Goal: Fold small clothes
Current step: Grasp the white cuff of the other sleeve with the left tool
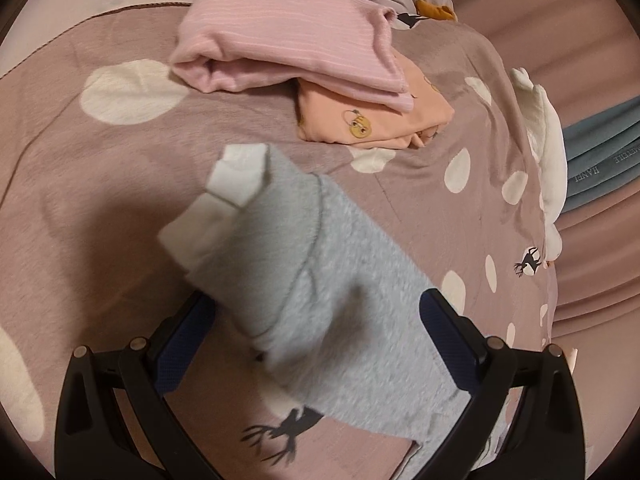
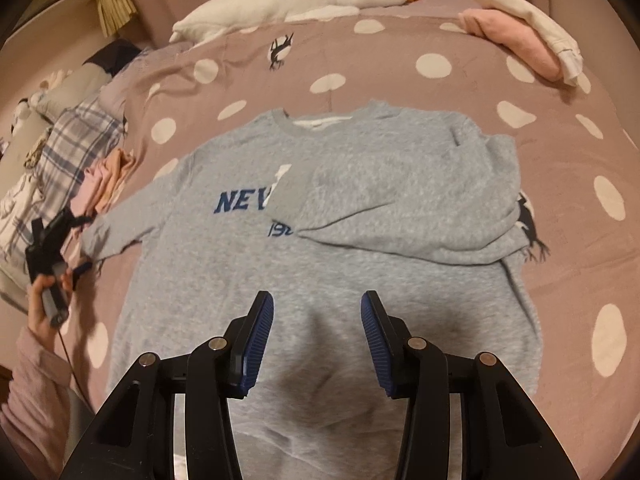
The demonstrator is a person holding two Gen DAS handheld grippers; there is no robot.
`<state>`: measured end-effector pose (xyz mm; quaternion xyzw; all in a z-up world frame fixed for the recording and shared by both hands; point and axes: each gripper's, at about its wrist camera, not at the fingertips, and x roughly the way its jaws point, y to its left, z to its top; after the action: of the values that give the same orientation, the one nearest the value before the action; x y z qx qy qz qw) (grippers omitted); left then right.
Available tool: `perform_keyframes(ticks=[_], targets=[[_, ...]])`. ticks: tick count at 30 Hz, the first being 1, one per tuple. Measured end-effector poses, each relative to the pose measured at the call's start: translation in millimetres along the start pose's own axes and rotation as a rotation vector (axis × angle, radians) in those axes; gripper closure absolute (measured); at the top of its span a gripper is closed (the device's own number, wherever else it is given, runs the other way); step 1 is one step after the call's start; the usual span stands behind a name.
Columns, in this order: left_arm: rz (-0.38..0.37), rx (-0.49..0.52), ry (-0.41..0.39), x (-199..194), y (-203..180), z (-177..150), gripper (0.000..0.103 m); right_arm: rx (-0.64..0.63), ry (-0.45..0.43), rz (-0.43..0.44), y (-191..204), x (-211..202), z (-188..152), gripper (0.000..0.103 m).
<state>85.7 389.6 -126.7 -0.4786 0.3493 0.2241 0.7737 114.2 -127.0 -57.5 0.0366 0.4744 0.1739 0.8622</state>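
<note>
A grey sweatshirt (image 2: 320, 264) with blue lettering lies front up on the bed. Its right sleeve (image 2: 400, 200) is folded across the chest; its left sleeve (image 2: 116, 232) sticks out to the side. My right gripper (image 2: 317, 344) is open and empty, hovering over the lower body of the sweatshirt. My left gripper (image 1: 320, 332) is wide open around the left sleeve (image 1: 304, 276), which lies between the jaws with its white-lined cuff (image 1: 224, 200) pointing away. The left gripper also shows in the right wrist view (image 2: 68, 236) at the sleeve end.
The bed has a mauve cover with white dots (image 2: 400, 80). A folded pink garment (image 1: 288, 40) lies on a folded peach one (image 1: 380, 120) ahead of the left gripper. A plush goose (image 2: 300, 4), a pink and white clothes pile (image 2: 520, 36) and a plaid pillow (image 2: 76, 140) lie around.
</note>
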Motion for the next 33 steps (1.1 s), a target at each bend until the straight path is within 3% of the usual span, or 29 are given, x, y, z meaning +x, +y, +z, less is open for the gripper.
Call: perform_keyframes(ticks=[4,8,12,18,22,33], targets=[[0.003,0.045,0.018,10,-17,-2,0.005,-0.008,0.018,0.004,7,3,1,0.057],[0.064,0.078,0.019,18,-24,-3,0.014,-0.018,0.023,0.002,11,4,0,0.057],[0.117,0.086,0.008,18,-24,-2,0.035,-0.013,0.036,0.0,11,5,-1,0.057],[0.142,0.102,0.02,18,-20,0,0.078,0.032,0.06,0.006,8,11,-4,0.057],[0.129,0.106,0.029,16,-15,1,0.086,0.033,0.067,0.021,13,12,-6,0.057],[0.088,0.162,-0.01,-9,-32,-4,0.087,0.006,0.06,0.062,33,11,-4,0.057]])
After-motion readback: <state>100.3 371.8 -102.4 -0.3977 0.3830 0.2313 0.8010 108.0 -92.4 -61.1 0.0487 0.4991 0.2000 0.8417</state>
